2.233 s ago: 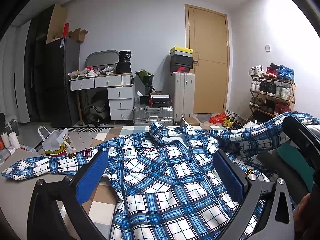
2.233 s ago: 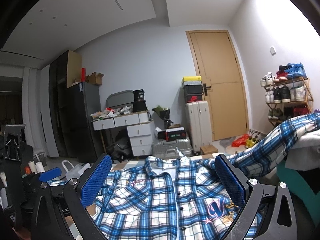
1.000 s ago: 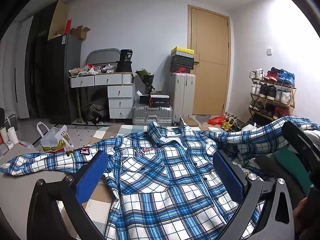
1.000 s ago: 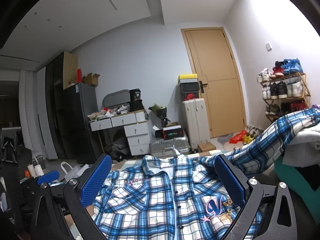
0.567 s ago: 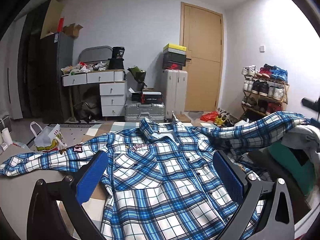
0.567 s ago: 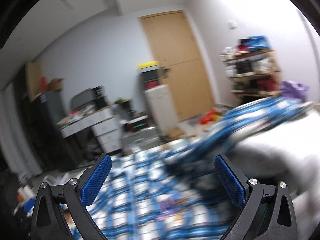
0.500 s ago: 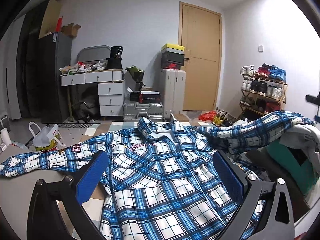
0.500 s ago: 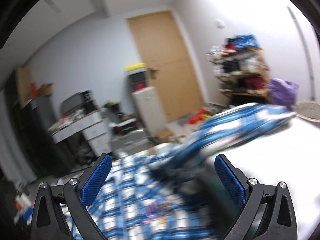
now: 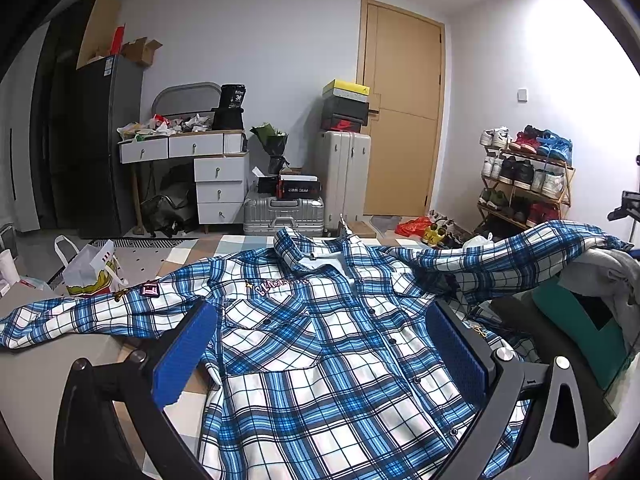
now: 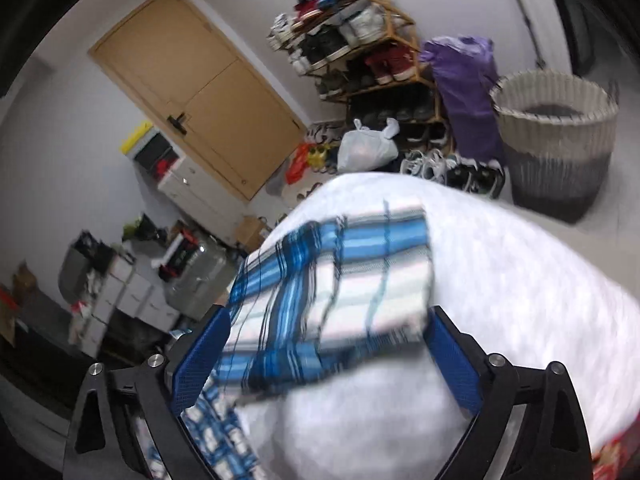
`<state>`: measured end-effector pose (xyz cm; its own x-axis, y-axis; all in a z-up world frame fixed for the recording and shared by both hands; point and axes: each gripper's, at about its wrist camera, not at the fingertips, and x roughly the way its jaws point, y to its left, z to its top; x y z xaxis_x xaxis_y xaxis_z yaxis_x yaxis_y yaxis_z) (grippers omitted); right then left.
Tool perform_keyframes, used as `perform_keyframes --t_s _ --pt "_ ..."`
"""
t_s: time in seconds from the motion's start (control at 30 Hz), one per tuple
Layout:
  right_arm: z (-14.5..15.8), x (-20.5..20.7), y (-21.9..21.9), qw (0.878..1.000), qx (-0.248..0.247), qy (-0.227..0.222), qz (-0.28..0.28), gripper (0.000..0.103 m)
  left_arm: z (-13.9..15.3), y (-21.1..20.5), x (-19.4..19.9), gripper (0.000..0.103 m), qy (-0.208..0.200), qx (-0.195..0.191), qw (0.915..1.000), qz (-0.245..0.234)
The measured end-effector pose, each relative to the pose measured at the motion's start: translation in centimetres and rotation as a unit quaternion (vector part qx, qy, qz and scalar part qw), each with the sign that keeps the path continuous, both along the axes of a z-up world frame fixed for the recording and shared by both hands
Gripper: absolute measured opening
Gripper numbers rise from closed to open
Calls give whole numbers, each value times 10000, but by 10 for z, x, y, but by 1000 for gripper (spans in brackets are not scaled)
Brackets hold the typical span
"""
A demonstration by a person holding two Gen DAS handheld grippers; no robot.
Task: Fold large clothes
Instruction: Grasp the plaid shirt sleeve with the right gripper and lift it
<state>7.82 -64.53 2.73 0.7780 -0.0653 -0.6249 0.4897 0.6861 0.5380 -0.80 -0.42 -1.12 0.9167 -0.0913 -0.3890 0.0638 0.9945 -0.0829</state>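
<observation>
Currently the plaid shirt point(image 9: 320, 344) lies face up and buttoned on the desk point(image 9: 80, 356), collar toward the far wall. Its one sleeve point(image 9: 80, 312) is spread flat toward the desk's left side. The other sleeve is not flat: it runs up and across a grey garment point(image 9: 604, 268) heaped at the right.

Left hand-held gripper point(image 9: 320, 356): fingers wide apart, nothing between them, hovering over the lower front of the shirt. Whether it touches the cloth cannot be told.

Right hand-held gripper point(image 10: 324, 364): fingers wide apart, straddling the sleeve cuff point(image 10: 340, 280), which rests on the pale mound of the grey garment point(image 10: 500, 300). The view is blurred. No grip is made.

Assessment: folding proper is not yet begun; the raised sleeve appears to be the step in hand.

Risks noted:
- The cuff sits directly on the grey garment. A deep closure could pinch both layers, and the heap would then be dragged onto the shirt.
- A shallow closure on the cuff edge alone may slip, since the cloth is loose and bunched.
- Pulling the sleeve across with the shirt body unweighted could skew the front panels and shift the collar off line.
</observation>
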Motion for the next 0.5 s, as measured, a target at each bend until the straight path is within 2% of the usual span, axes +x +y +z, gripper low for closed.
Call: perform_keyframes --t_s 0.03,0.07,0.1,0.13,0.2,0.3,0.5 --pt "2 6 -1 9999 -108 97 -24 86 0 0 1 102 13 8 10000 3" --pt "2 12 -3 9997 -169 194 -21 76 -1 0 1 102 25 13 10000 5" --pt "2 19 -4 9995 -190 260 5 58 -1 0 1 102 34 15 10000 10" --pt "2 25 -3 9990 -268 342 41 49 -1 1 2 102 40 15 10000 15" --pt "6 35 0 9972 -599 416 155 18 -1 1 2 102 42 30 10000 23" --pt "19 43 11 9907 -1217 535 293 5 -1 2 2 102 60 66 10000 30" --pt "64 71 34 9667 -2480 626 64 5 -5 5 5 102 113 199 9997 116"
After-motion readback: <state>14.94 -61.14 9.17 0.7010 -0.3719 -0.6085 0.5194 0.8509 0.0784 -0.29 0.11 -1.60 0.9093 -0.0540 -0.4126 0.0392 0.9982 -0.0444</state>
